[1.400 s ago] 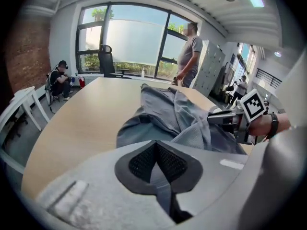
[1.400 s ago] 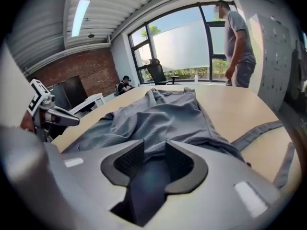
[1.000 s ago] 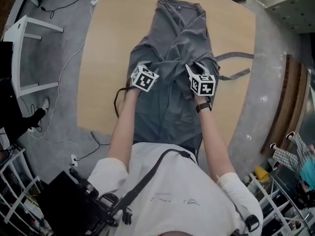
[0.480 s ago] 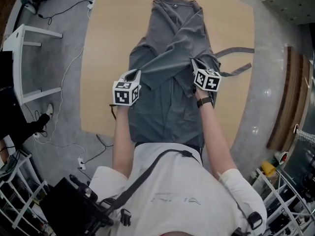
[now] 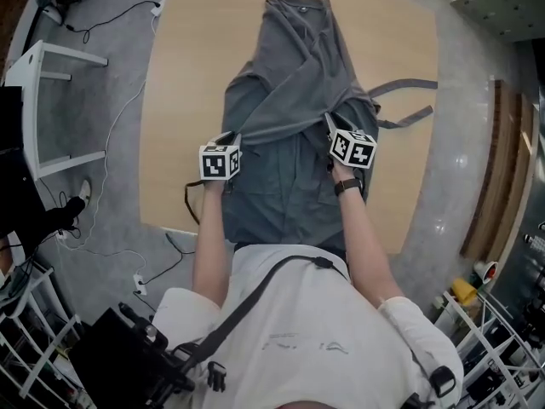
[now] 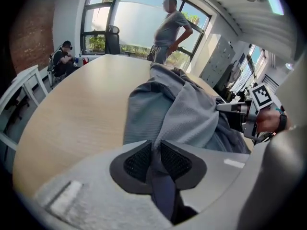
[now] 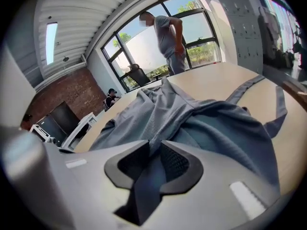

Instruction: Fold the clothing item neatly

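Note:
A grey garment [image 5: 294, 83] lies lengthwise on the beige table [image 5: 187, 75], its sleeves folded across the middle. My left gripper [image 5: 228, 140] is at the garment's left edge, its pads [image 6: 139, 159] pinching a fold of the grey cloth [image 6: 182, 109]. Those jaws closed and have just eased a little wider, with cloth still between them. My right gripper [image 5: 330, 124] is at the garment's right side and is shut on another fold [image 7: 206, 119]; its jaws have likewise eased slightly. Two grey belt straps [image 5: 404, 88] trail off to the right.
A person [image 6: 168, 30] stands at the table's far end, and another sits by the window [image 6: 64, 56]. A white frame [image 5: 43, 100] and floor cables [image 5: 111, 135] are on the left. A wooden bench [image 5: 498, 177] runs along the right.
My left gripper has moved from the garment's middle out to its left edge and closed on cloth. The right gripper has shifted slightly and closed on the fold beside it.

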